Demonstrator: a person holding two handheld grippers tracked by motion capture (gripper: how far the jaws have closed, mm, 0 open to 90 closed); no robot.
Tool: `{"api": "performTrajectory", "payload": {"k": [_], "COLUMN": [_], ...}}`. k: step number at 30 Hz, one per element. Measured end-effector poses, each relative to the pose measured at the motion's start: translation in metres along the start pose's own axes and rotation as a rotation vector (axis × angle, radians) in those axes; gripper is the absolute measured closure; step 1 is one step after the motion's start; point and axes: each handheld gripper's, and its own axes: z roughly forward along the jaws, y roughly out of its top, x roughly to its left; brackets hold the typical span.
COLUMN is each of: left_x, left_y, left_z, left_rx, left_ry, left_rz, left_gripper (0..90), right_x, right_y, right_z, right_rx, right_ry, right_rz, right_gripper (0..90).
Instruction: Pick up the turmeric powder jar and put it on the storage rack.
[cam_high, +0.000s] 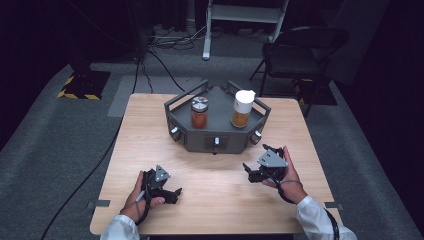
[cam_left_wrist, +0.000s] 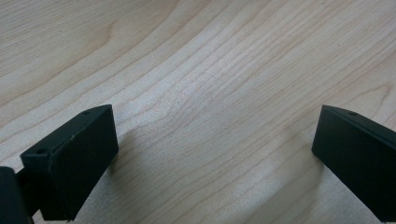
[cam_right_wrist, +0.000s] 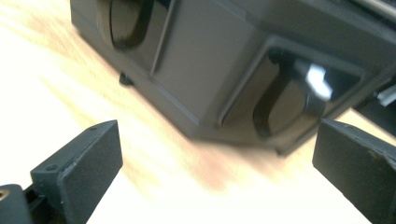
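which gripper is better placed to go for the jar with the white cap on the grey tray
Probably the right gripper: it sits open just below the tray's right corner, on the white-capped jar's side. The left gripper rests farther back.

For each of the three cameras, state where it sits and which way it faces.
High view: above the near edge, facing forward and down on the table, grey tray, both hands and sleeves.
Left gripper view: on the left gripper, facing bare wood between open jaws.
Right gripper view: on the right gripper, facing the tray's side.
Shared: the tray, in the high and right gripper views.
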Motion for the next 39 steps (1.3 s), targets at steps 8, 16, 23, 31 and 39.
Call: {"api": "performTrajectory", "payload": {"k": [8, 16, 23, 31, 39], "left_x": [0.0, 0.0, 0.0, 0.0, 0.0], "left_y": [0.0, 0.0, 0.0, 0.0, 0.0], "left_z": [0.0, 0.0, 0.0, 0.0, 0.0], "left_rx": [0.0, 0.0, 0.0, 0.0, 0.0], "left_ry": [0.0, 0.0, -0.001, -0.001, -0.001], "left_rz": [0.0, 0.0, 0.0, 0.0, 0.001], "left_gripper": [0.0, 0.0, 0.0, 0.0, 0.0], "right_x": [0.0, -0.001, -0.006, -0.018, -0.039], "right_y": [-0.013, -0.019, -0.026, -0.035, -0.039], "right_z": [0.001, 0.001, -0.001, -0.009, -0.011], "right_rx": [0.063, 0.104, 0.156, 0.198, 0.247], "right_ry": [0.018, 0.032, 0.074, 0.119, 0.16], "right_rz": [0.004, -0.007, 0.044, 0.135, 0.238], "right_gripper": [1.3, 1.3, 1.4, 1.4, 0.3]}}
